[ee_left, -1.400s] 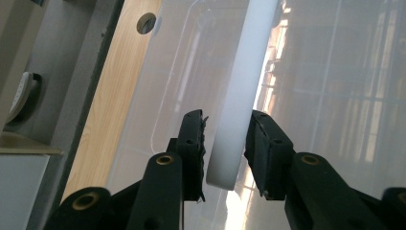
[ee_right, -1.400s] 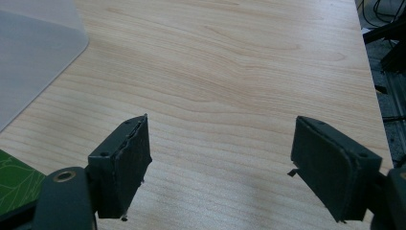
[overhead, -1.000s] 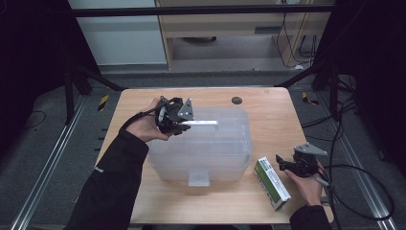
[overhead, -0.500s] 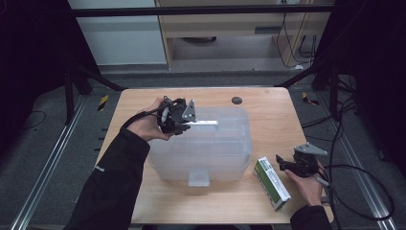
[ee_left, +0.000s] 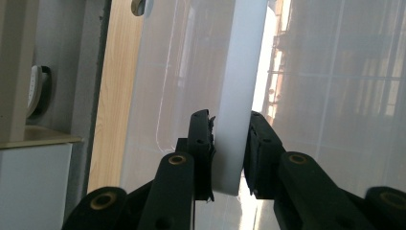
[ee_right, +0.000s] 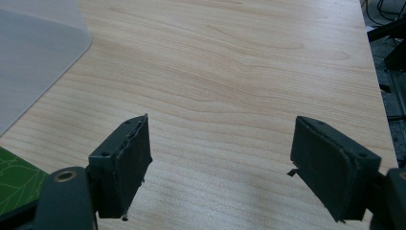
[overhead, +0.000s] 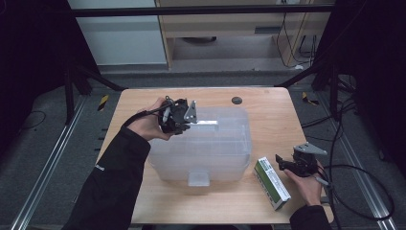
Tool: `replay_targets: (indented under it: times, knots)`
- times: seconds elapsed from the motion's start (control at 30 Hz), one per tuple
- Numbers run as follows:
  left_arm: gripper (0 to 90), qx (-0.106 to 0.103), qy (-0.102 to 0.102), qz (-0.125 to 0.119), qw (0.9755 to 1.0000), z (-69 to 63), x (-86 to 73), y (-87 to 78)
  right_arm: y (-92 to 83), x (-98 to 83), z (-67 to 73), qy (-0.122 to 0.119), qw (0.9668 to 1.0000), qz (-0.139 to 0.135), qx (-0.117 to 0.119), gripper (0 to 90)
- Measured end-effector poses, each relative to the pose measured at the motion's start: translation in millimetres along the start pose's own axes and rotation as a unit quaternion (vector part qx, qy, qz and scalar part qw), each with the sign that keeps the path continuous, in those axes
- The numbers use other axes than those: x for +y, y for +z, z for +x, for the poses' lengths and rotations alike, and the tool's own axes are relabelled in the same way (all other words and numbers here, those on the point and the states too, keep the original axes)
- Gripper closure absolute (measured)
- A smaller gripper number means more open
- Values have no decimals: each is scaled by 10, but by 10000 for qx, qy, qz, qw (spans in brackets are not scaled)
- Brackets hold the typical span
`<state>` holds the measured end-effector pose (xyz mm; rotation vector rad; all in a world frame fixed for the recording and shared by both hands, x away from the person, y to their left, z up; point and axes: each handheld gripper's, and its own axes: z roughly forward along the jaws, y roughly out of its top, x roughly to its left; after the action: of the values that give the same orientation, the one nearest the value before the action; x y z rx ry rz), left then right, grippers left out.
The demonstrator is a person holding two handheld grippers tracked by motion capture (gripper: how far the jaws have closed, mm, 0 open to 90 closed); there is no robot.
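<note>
A clear plastic bin (overhead: 210, 153) with its lid on stands in the middle of the wooden table (overhead: 273, 120). A white bar handle (overhead: 205, 122) lies on the lid's top. My left gripper (overhead: 189, 120) reaches in from the left and is shut on that handle's end. In the left gripper view both black pads (ee_left: 201, 136) press on the white handle (ee_left: 239, 91), with my left gripper (ee_left: 229, 122) astride it. My right gripper (overhead: 283, 165) rests low at the table's right front, beside a green and white box (overhead: 271, 183). Its jaws stand wide open over bare wood, my right gripper (ee_right: 220, 143) holding nothing.
A small dark round disc (overhead: 236, 100) lies near the table's far edge. The bin has a white latch (overhead: 198, 178) on its near side. A corner of the green box (ee_right: 14, 184) and the bin's lid corner (ee_right: 33, 52) lie left of the right gripper.
</note>
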<state>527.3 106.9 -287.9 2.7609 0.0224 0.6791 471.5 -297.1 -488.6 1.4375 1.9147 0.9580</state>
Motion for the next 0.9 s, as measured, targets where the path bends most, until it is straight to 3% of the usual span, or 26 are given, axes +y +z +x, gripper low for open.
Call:
replay_targets:
  times: [0.9]
  knots:
    - [745,25,3,36,10000,-2,14,-10,-28,84,48,-108,9998,-49,127,263]
